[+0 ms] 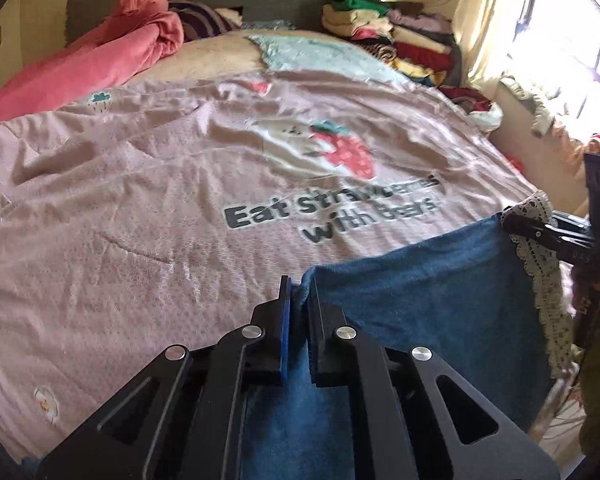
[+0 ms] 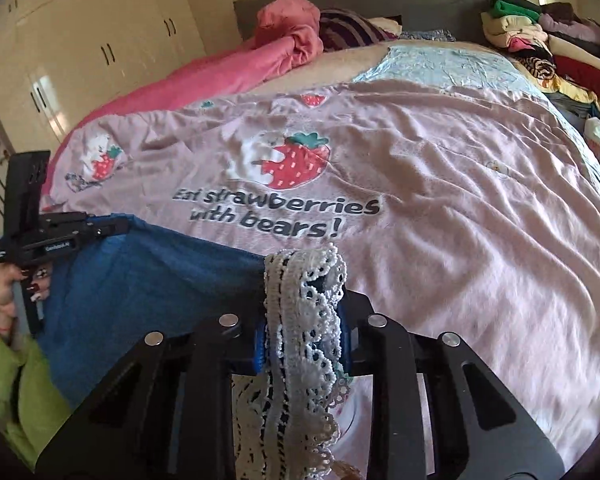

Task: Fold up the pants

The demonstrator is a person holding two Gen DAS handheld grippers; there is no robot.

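Over the near edge of the bed (image 2: 480, 208), above its pink strawberry blanket (image 1: 148, 184), the blue pants (image 1: 420, 280) hang stretched between both grippers, the left gripper (image 1: 300, 300) pinching one plain corner and the right gripper (image 2: 304, 280) seemingly clamped on the lace-trimmed edge (image 2: 300, 340).

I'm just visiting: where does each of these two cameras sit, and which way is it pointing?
Left wrist view: sits on the left gripper, looking along its fingers over the pink strawberry-print bedspread; jaws shut on blue denim pants.
Right wrist view: sits on the right gripper, same direction; jaws shut on the pants' white lace trim; a hand and green sleeve show.
Shared: bedspread, pants, folded clothes pile, each other's gripper.
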